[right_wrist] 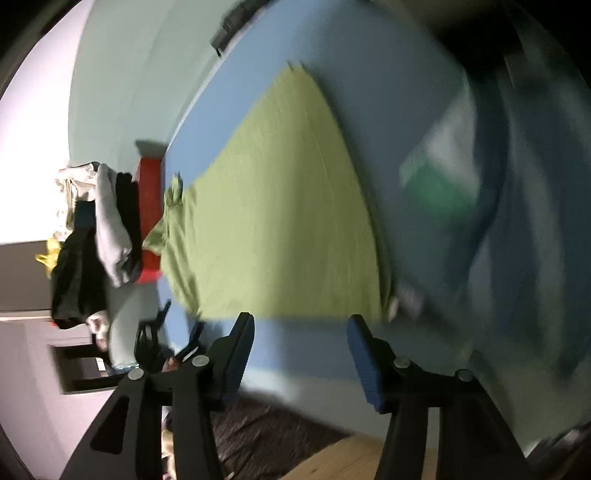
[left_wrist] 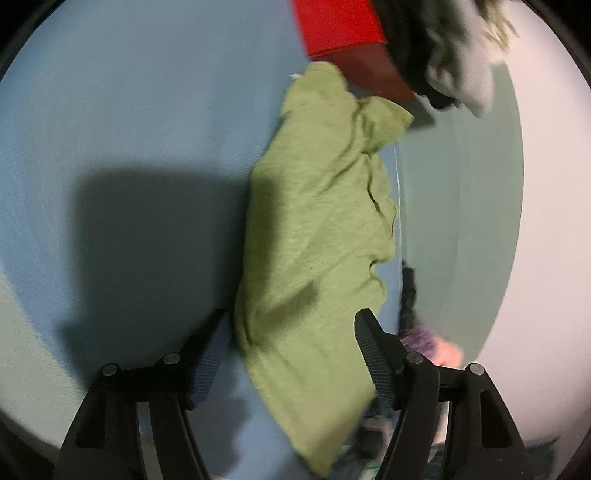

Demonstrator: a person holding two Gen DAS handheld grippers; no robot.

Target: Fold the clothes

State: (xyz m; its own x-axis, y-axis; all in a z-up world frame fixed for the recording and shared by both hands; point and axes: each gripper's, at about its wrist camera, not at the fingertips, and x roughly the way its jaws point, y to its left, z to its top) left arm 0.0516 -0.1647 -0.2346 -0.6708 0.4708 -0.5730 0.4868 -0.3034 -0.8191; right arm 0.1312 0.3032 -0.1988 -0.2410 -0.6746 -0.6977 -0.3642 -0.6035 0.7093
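A light green garment [left_wrist: 317, 221] lies in a long, wrinkled strip on the blue bed surface [left_wrist: 129, 110]. Its near end runs between the fingers of my left gripper [left_wrist: 291, 350], which stands open, the pads apart from the cloth's sides as far as I can see. In the right wrist view the same green garment [right_wrist: 277, 206] is spread flat on the blue surface [right_wrist: 369, 74], blurred. My right gripper [right_wrist: 301, 356] is open just short of the garment's near edge, with only blue sheet between its fingers.
A red box [left_wrist: 340, 29] with a pile of grey and black clothes [left_wrist: 454, 48] stands past the garment's far end, seen too as a red box [right_wrist: 149, 192] and a clothes pile [right_wrist: 107, 221]. A blurred green-and-white item [right_wrist: 439, 173] lies to the right. Below are wooden floor [right_wrist: 351, 458] and dark rug [right_wrist: 277, 424].
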